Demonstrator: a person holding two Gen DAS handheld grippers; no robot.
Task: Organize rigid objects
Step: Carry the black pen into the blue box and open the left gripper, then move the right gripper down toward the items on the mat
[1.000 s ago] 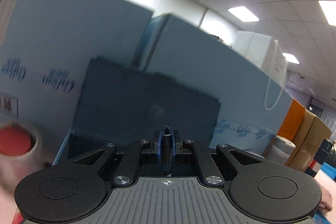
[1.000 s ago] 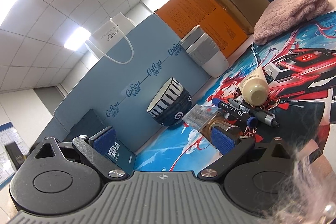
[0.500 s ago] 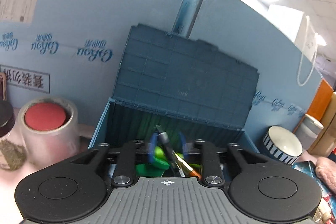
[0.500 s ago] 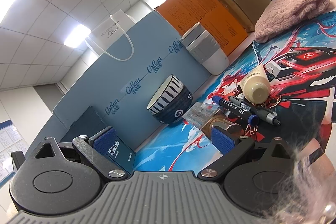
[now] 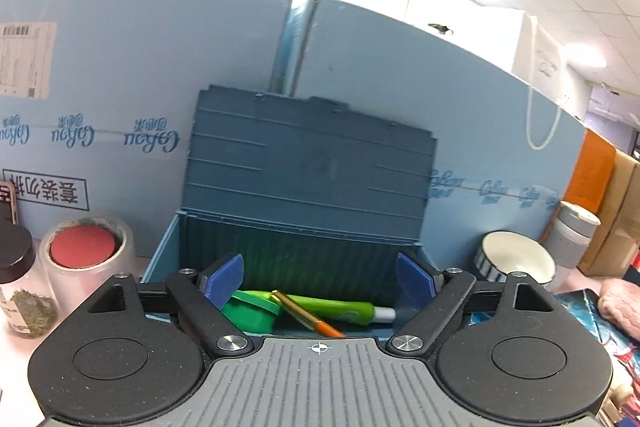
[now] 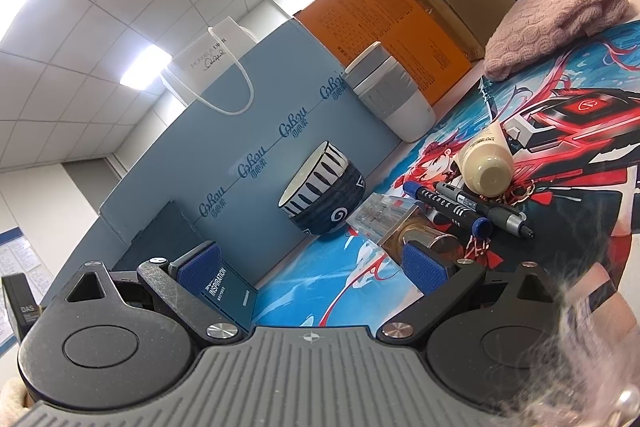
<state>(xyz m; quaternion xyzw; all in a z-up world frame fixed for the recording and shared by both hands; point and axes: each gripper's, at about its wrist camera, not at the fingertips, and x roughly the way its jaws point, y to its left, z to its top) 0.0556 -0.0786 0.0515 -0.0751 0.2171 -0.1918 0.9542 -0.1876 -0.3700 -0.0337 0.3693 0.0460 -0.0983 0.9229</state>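
Note:
In the left wrist view my left gripper (image 5: 319,277) is open and empty over a blue storage box (image 5: 160,259) with its lid (image 5: 308,163) raised. Inside lie a green tube (image 5: 340,307), a green lidded item (image 5: 250,311) and an orange-tipped pen (image 5: 308,315). In the right wrist view my right gripper (image 6: 312,263) is open and empty above the printed desk mat (image 6: 320,287). Ahead of it lie two markers (image 6: 452,207), a cream tube (image 6: 484,163), a clear case (image 6: 376,219) and a brown bottle (image 6: 424,239).
A striped bowl (image 6: 320,191) and a grey-white cup (image 6: 388,99) stand by the blue panel (image 6: 248,131). A pink knitted cloth (image 6: 556,15) and cardboard boxes (image 6: 400,15) lie beyond. A tape roll (image 5: 86,259) and a spice jar (image 5: 20,283) stand left of the box.
My left gripper opened and let the pen drop into the box; the view tilted down to show the box's inside. The right gripper barely moved.

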